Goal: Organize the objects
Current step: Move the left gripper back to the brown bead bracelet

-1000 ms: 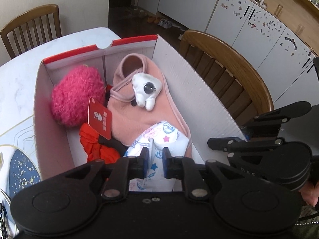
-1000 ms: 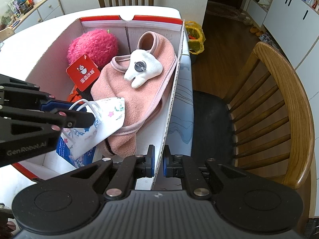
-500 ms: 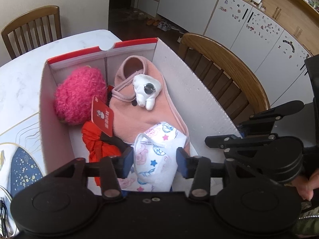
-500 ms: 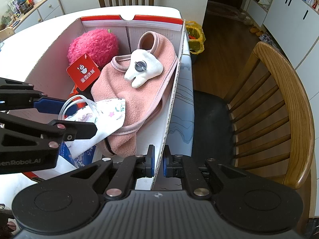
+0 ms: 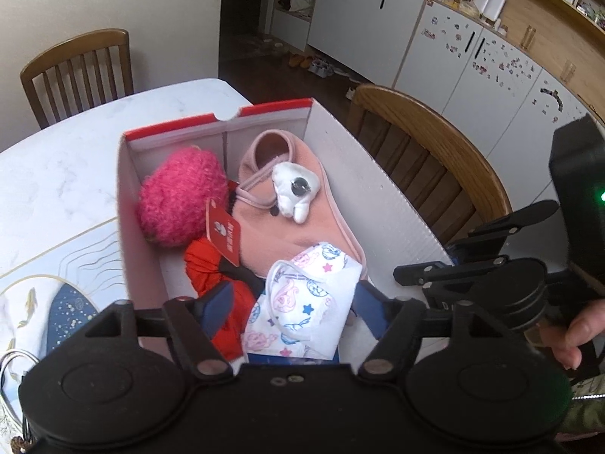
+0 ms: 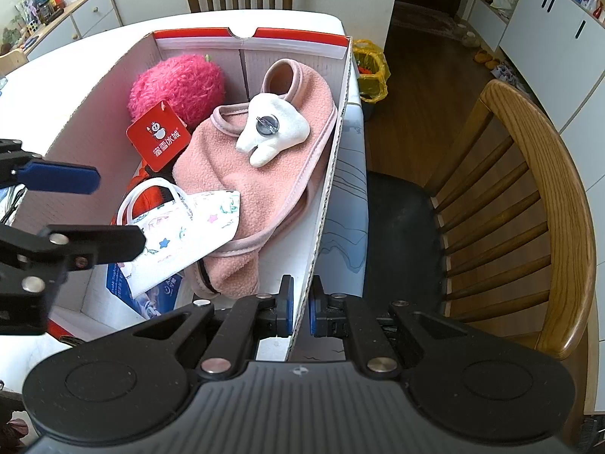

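Left gripper (image 5: 291, 302): jaws just opened, mask (image 5: 306, 302) released into box (image 6: 332, 174). Right gripper (image 6: 299, 310): clamped on box wall. Withdraw upward, clear of mask loops.

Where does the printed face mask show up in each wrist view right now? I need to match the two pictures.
Left wrist view: the printed face mask lies bottom centre, in the near end of the box, between the open jaws of the left hand-held gripper.
Right wrist view: the mask sits left of centre, on the near edge of the pink fleece.
Shared landmark: the white tooth plush on the pink fleece.
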A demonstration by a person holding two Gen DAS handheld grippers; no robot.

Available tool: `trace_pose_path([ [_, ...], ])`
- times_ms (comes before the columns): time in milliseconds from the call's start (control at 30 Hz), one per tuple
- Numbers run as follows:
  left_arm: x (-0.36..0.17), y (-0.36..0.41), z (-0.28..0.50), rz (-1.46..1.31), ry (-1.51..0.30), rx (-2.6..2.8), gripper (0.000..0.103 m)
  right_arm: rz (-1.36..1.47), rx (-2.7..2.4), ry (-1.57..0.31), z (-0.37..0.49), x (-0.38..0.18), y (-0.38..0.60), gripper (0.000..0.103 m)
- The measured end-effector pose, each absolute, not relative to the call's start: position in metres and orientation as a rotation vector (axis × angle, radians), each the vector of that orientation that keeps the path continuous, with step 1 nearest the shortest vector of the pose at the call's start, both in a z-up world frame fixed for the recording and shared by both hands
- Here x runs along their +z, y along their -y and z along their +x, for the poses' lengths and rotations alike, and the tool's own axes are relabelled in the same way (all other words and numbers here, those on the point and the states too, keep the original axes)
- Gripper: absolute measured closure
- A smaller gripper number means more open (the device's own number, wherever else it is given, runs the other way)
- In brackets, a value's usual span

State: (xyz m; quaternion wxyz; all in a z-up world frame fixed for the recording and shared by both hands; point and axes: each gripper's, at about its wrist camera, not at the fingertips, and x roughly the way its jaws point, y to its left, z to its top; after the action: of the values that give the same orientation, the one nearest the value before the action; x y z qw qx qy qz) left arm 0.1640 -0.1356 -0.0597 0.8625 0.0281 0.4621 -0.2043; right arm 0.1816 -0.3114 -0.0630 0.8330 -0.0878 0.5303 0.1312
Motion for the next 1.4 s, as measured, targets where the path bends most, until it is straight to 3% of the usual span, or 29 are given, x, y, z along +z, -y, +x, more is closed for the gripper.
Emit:
trace_pose_path([
  [67,-0.056,0.131,0.162,0.053,-0.958,-0.417,0.029,-0.186,0.278,-1.124,0.182,-0.063,0.311,0.096],
  [333,-0.046,0.105,0.159,0.009,-0.925,-0.322,0.003,-0.19,0.28,-1.125,0.182,-0.064,0.311,0.095],
  [900,-0.042,-0.02,0.136,-0.08,-0.913,0.017,0.001,-0.2,0.278,-1.131,0.183,-0.063,0.31,0.095],
  [1400,-0.103,-0.098,0.085,-0.134,-1.048,0.226,0.005,-0.222,0.273,-1.129,0.185,-0.06,0.306,0.095],
])
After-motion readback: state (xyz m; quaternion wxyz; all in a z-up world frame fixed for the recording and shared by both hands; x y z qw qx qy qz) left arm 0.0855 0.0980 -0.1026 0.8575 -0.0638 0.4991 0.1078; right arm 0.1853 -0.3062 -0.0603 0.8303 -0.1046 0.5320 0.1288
